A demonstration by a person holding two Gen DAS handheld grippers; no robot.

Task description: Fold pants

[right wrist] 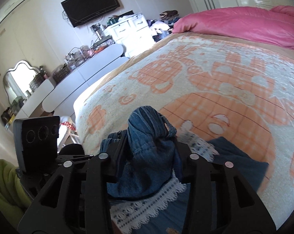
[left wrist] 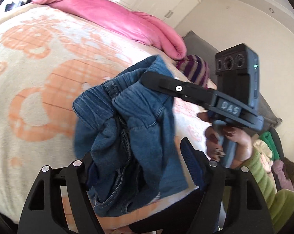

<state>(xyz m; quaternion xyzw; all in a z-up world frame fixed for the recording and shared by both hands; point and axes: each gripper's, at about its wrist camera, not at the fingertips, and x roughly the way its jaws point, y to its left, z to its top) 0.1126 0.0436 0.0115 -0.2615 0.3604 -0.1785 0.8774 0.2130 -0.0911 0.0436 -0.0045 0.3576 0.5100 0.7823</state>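
Note:
The blue denim pants [left wrist: 139, 117] hang bunched above the bed, waistband uppermost. In the left wrist view my right gripper [left wrist: 149, 76] comes in from the right and clamps the top of the bunch. The right wrist view shows the same: the right gripper [right wrist: 151, 140] is shut on a thick wad of the pants [right wrist: 147, 128], whose white lace trim [right wrist: 147, 204] hangs below. My left gripper [left wrist: 136, 150] stands wide open under the bunch. Cloth drapes against its left finger [left wrist: 86, 167], while the blue right pad [left wrist: 191, 161] stays clear of it.
The bed carries a cream and orange blanket [left wrist: 39, 97] with a pink duvet [left wrist: 111, 17] along its far side. A striped cloth [left wrist: 195, 70] and a clothes pile [left wrist: 270, 150] lie to the right. A white dresser [right wrist: 84, 72] stands left of the bed. A hand [left wrist: 234, 140] in a green sleeve holds the right gripper.

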